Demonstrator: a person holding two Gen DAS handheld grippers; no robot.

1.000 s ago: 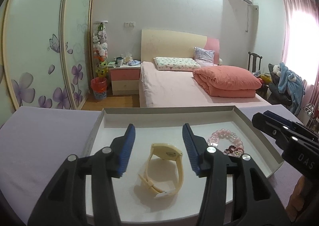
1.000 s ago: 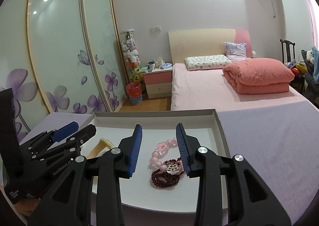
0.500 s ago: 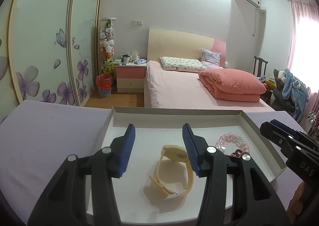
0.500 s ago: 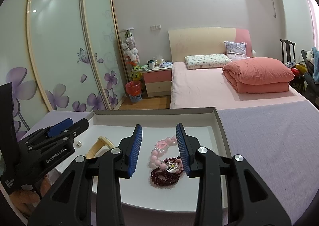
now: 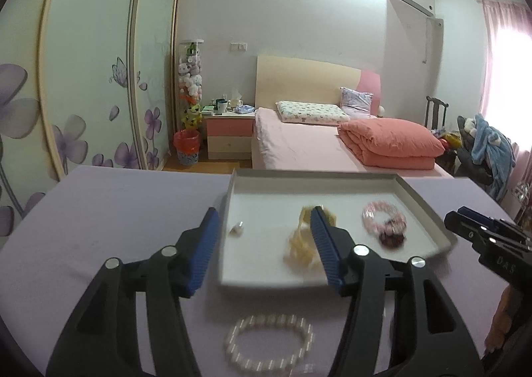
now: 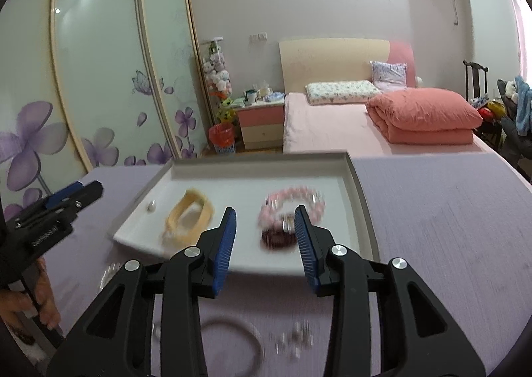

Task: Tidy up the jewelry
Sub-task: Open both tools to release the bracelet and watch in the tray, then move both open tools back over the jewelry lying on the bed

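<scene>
A white tray [image 5: 422, 200] [image 6: 360, 197] on the purple table holds a cream watch [image 5: 301, 245] [image 6: 188, 217], a pink bead bracelet [image 5: 380, 215] [image 6: 292, 199], a dark red bracelet [image 5: 392, 239] [image 6: 277, 239] and a small pearl piece [image 5: 237, 229] [image 6: 151, 206]. A white bead bracelet [image 5: 269, 347] lies on the table in front of the tray. My left gripper [image 5: 264, 247] is open and empty, back from the tray. My right gripper [image 6: 266, 240] is open and empty; a dark ring bracelet [image 6: 232, 340] and small silver pieces [image 6: 296, 338] lie below it.
The purple cloth table [image 6: 449, 227] spreads to both sides of the tray. Beyond it stand a pink bed [image 5: 309, 147], a nightstand [image 5: 229, 134] and sliding wardrobe doors [image 5: 83, 77]. The person's hand [image 6: 33, 297] holds the left gripper.
Both grippers have pulled back and up from the tray. The loose bracelets on the table in front of the tray have come into view. Both stay open.
</scene>
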